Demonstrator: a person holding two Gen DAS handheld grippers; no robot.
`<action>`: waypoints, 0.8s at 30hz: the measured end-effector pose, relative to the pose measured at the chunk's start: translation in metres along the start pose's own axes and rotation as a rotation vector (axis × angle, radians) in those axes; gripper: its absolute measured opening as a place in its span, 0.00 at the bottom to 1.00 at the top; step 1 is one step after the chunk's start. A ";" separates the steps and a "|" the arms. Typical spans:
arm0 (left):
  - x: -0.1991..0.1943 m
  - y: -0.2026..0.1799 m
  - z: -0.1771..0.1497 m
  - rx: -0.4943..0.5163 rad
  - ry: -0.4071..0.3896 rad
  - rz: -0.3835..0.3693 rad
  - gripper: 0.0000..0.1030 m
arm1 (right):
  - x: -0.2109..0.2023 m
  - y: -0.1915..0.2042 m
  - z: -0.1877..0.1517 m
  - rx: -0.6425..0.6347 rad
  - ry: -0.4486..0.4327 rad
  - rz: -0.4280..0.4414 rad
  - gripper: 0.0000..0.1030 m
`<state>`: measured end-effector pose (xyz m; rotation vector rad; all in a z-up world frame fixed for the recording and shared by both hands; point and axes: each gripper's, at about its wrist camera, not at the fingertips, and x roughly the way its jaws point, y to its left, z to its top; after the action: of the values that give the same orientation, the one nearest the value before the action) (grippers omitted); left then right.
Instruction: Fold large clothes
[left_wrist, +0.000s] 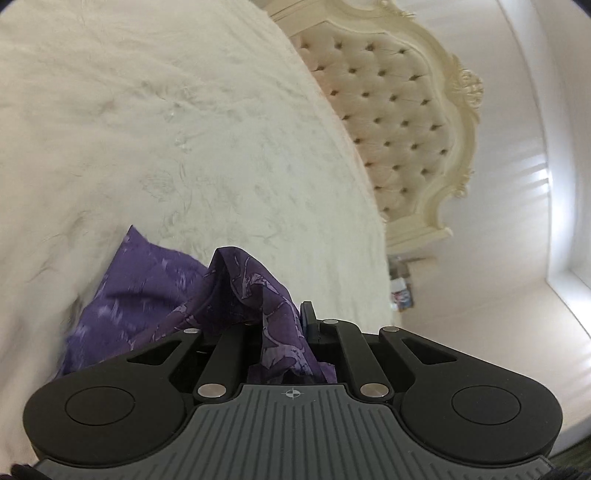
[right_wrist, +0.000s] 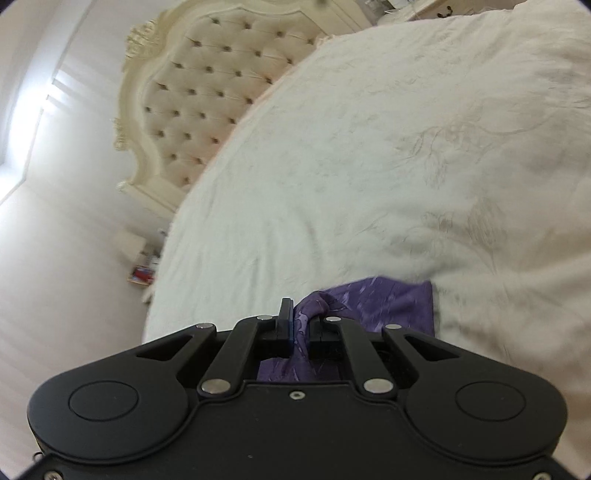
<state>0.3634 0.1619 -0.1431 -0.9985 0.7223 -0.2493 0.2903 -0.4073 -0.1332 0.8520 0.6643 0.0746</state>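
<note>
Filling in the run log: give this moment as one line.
left hand-held gripper: shut on purple garment | right hand-held gripper: shut on purple garment | garment: on white bedspread

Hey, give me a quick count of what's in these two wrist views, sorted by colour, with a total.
Purple: 1, the garment, pinched by both grippers
Black: 2, the left gripper and the right gripper
Cream: 2, the bedspread and the headboard
Total: 5
</note>
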 end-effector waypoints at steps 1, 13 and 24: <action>0.007 0.002 0.003 -0.008 0.001 0.015 0.09 | 0.011 -0.002 0.005 -0.005 0.010 -0.014 0.11; 0.074 0.048 0.026 -0.051 0.001 0.171 0.54 | 0.118 -0.018 0.010 -0.113 0.159 -0.172 0.27; 0.038 -0.008 0.007 0.208 -0.092 0.203 0.90 | 0.078 0.045 -0.007 -0.394 -0.021 -0.136 0.84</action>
<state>0.3978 0.1435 -0.1510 -0.7288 0.6933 -0.0978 0.3574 -0.3479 -0.1443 0.4272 0.6579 0.0711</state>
